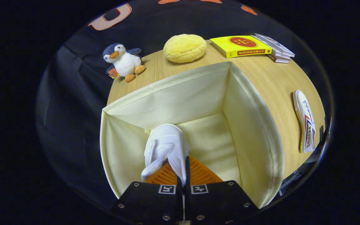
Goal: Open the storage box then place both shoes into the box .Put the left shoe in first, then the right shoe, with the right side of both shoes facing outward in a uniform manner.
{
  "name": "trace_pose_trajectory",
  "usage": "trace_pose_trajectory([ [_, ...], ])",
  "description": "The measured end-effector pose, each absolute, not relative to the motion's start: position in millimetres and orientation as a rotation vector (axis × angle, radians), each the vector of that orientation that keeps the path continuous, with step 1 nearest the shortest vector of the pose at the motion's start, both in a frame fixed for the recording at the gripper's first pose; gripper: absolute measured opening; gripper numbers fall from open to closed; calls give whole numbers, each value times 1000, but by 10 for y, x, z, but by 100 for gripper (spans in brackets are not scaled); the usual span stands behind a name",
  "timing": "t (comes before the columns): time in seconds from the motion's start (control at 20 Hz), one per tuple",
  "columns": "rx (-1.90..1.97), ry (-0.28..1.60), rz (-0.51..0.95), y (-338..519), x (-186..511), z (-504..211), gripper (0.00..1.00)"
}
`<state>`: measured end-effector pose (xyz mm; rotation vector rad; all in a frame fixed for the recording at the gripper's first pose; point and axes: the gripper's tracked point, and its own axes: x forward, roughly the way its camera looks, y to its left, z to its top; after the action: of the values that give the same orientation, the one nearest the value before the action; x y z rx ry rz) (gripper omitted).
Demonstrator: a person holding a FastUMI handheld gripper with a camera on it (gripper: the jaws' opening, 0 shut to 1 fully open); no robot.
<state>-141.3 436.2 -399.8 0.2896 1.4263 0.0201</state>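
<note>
My gripper [183, 175] clamps white shoe [167, 147], fingers pressed close on its upper, holding it inside open cream fabric storage box [255, 131] on wooden table [277, 81]. Second shoe [305, 125] lies on table right of box. Plush penguin [122, 61], yellow cushion [184, 47], books [252, 46] at far side.
</note>
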Motion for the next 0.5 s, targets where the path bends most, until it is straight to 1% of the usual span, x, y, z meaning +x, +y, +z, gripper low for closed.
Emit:
trace_pose_trajectory([
  [0.15, 334, 1487, 15, 4444, -1555, -4110, 4],
  [0.3, 360, 1532, 89, 4521, -1636, -4096, 6],
  [0.4, 409, 1553, 145, 4540, -1671, -3991, 13],
  [0.45, 433, 1555, 173, 4540, -1671, -3936, 20],
  [0.5, 460, 1557, 207, 4540, -1680, -3862, 24],
])
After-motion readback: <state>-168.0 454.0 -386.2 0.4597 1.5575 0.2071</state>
